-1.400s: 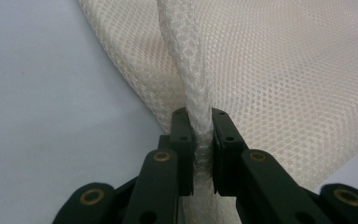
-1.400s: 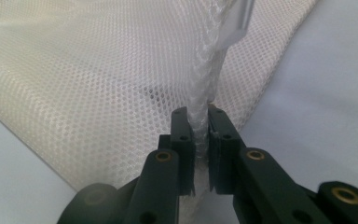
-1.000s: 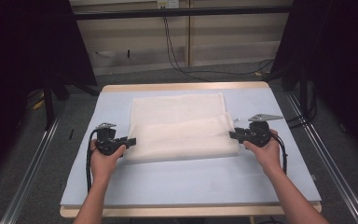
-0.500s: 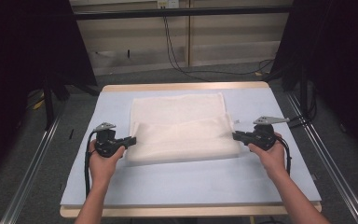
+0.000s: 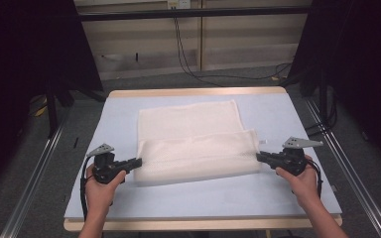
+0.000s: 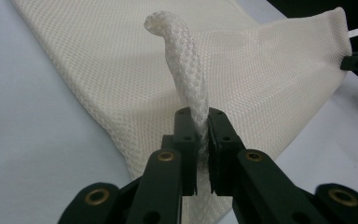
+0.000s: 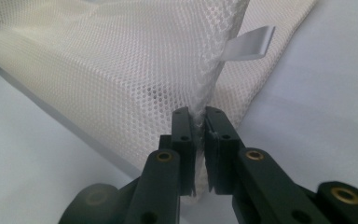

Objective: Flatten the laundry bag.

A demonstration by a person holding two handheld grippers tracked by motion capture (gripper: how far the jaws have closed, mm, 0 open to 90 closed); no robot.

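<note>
**Both claws pinch the ends of a folded mesh cloth**

A white mesh cloth (image 5: 193, 144) lies near the middle of the pale blue surface (image 5: 278, 114), folded so that a front layer overlaps the flat back layer. The left claw (image 5: 138, 161) meets the cloth at its front left corner, and the right claw (image 5: 259, 156) meets it at the front right corner; each is held in one of the person's hands, which come in from the near edge.

In the left claw's view, the left claw (image 6: 203, 140) has just been closing and now its jaws are clamped on a bunched ridge of the cloth (image 6: 121, 70), which rises in a rolled curl above the jaw tips. The far end of the cloth lifts toward the other claw at the right edge of that view.

In the right claw's view, the right claw (image 7: 199, 135) has likewise just been closing and now grips a gathered edge of the cloth (image 7: 121, 70). A small white tag (image 7: 249, 43) sticks out from the cloth's edge just above the jaws.
</note>
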